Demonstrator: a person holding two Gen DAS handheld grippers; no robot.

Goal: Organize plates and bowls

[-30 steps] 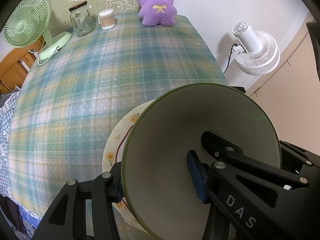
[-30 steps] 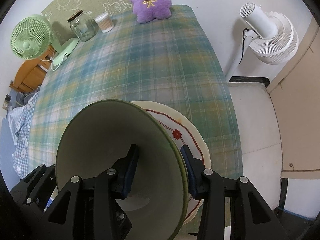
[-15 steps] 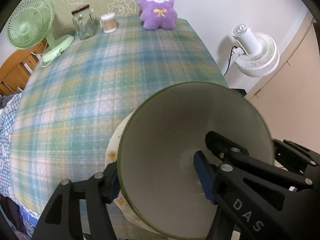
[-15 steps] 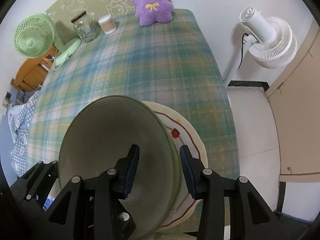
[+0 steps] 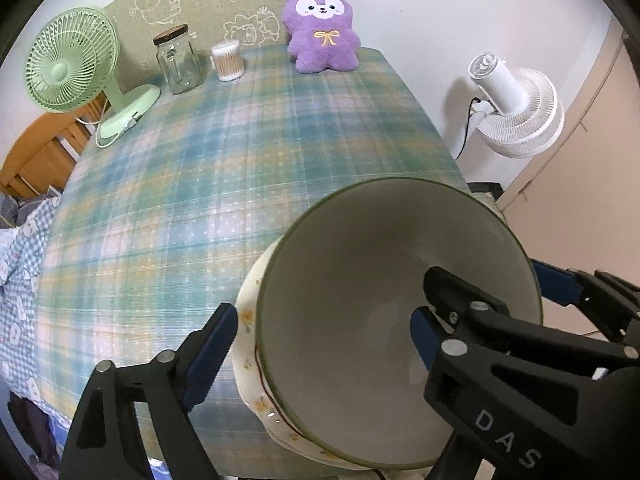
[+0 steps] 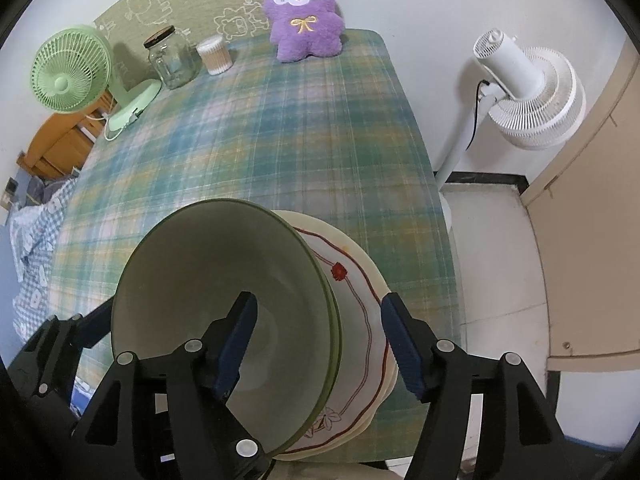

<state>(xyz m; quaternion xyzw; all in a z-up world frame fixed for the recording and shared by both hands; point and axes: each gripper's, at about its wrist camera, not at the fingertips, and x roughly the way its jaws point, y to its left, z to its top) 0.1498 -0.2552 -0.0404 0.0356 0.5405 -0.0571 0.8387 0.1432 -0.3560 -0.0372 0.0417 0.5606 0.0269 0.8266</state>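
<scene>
A green-rimmed cream bowl [image 5: 360,300] [image 6: 208,280] sits stacked on a cream plate with flower pattern [image 5: 248,344] [image 6: 360,312] at the table's near edge. My left gripper [image 5: 320,340] is open, its fingers spread wide around the bowl's left rim, one finger outside and one inside the bowl. My right gripper [image 6: 320,340] is open too, straddling the bowl's right rim, with the right finger over the plate. Neither pad presses the rim.
On the plaid tablecloth [image 5: 224,152], at the far end, stand a green desk fan [image 5: 76,64], a glass jar [image 5: 178,62], a cotton swab tub [image 5: 228,60] and a purple plush toy [image 5: 320,28]. A white floor fan [image 6: 524,92] stands right of the table.
Both grippers have opened and let go of the bowl, which has come down to rest on the plate. The views have drawn back slightly.
</scene>
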